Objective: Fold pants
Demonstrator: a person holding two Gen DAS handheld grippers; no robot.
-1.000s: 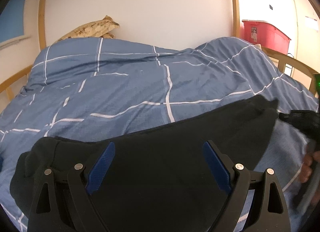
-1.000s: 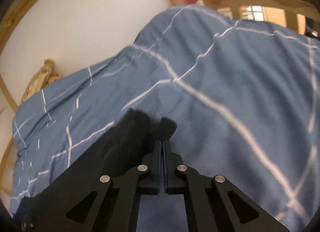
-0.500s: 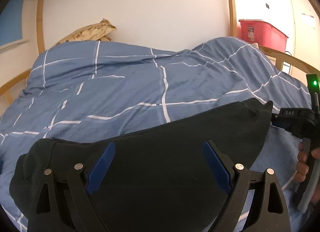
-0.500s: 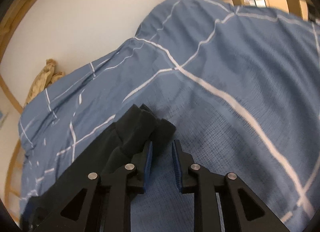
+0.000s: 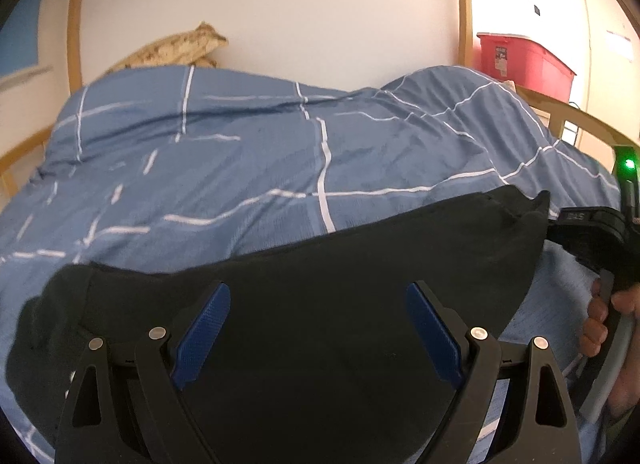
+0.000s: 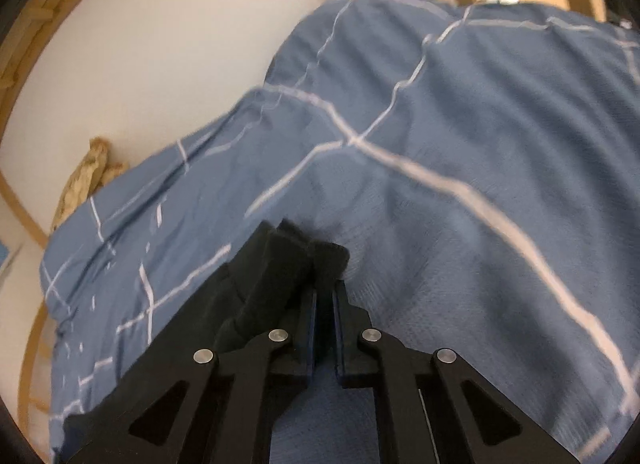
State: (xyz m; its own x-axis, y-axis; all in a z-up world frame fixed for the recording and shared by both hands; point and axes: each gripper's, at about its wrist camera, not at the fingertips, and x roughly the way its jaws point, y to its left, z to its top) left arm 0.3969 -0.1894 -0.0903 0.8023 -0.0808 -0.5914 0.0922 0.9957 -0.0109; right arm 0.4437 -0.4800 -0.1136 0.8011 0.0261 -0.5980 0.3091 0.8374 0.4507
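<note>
Pants (image 5: 340,304) lie flat on the bed (image 5: 280,152), long axis running left-right across my left gripper (image 5: 318,328). Its jaws are spread wide, hovering over the middle of the cloth, gripping nothing. My right gripper (image 6: 324,304) sits at the pants' right end; its jaws are nearly pressed together, a narrow gap showing, bunched corner just ahead-left. Right is nearer that end, so it probably leads the fold.
</note>
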